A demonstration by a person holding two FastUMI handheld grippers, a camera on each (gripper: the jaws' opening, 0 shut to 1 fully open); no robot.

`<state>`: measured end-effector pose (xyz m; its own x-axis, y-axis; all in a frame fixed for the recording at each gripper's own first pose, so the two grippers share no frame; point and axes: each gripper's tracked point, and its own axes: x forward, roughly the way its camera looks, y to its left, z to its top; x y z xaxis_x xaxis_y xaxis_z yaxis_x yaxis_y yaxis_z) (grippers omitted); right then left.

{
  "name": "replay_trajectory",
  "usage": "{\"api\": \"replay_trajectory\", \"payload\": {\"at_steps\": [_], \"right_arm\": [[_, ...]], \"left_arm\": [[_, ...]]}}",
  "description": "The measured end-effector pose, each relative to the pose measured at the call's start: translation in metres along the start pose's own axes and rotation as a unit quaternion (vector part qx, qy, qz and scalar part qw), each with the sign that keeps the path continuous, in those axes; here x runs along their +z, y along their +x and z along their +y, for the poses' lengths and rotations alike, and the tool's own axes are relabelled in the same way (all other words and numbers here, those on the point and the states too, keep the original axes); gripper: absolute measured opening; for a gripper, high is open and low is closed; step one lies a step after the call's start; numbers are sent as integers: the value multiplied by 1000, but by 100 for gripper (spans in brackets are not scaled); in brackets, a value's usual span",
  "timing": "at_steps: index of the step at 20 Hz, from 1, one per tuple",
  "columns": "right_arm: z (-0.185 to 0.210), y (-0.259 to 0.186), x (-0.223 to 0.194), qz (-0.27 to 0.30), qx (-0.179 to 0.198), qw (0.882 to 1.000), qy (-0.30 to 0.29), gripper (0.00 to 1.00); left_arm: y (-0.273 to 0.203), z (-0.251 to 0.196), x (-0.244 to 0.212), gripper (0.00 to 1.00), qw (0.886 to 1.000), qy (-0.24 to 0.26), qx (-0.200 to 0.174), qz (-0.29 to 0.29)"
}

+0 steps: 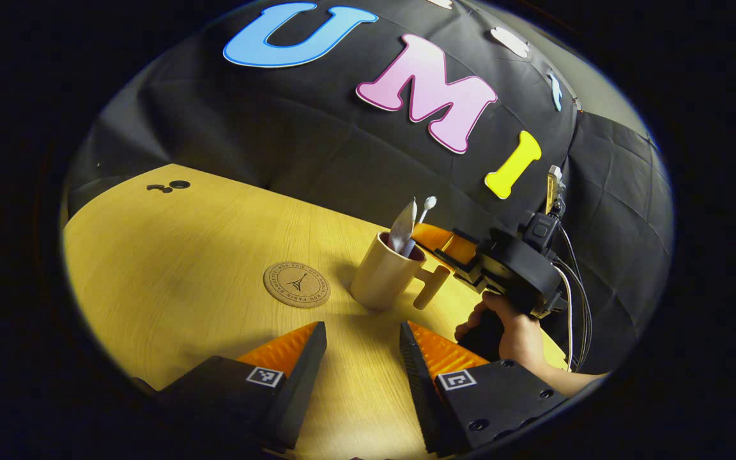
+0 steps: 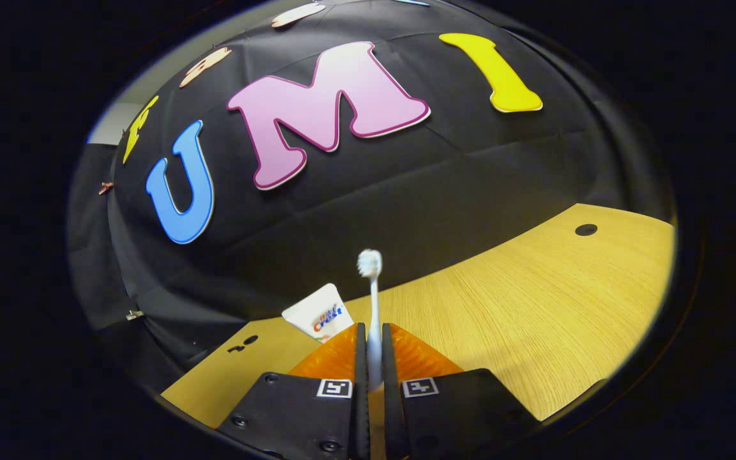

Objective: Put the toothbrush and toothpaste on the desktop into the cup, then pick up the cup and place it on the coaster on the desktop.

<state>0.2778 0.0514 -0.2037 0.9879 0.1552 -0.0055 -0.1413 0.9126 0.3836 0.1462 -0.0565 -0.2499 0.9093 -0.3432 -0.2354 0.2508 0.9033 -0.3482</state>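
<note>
right gripper [image 2: 374, 358] clamped on the toothbrush [image 2: 373, 300], its head poking up from the cup [image 1: 384, 271] beside the toothpaste [image 2: 320, 314]; left gripper [image 1: 361, 351] parted, holding nothing, coaster [image 1: 296, 285] just beside. release crooked and the cup could tip.

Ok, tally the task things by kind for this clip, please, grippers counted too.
cup: 1
toothbrush: 1
toothpaste: 1
coaster: 1
grippers: 2, left gripper and right gripper
Total: 6
</note>
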Motion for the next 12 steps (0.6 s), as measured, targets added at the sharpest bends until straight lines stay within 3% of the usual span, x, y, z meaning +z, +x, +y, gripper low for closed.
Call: {"api": "replay_trajectory", "payload": {"at_steps": [5,12], "right_arm": [[-5,-16,1,21,9,1000,-10,19],[-27,-51,2,95,22,994,-39,19]], "left_arm": [[-2,6,-5,73,1000,-8,10,2],[-5,15,-9,73,1000,-7,27,1]]}}
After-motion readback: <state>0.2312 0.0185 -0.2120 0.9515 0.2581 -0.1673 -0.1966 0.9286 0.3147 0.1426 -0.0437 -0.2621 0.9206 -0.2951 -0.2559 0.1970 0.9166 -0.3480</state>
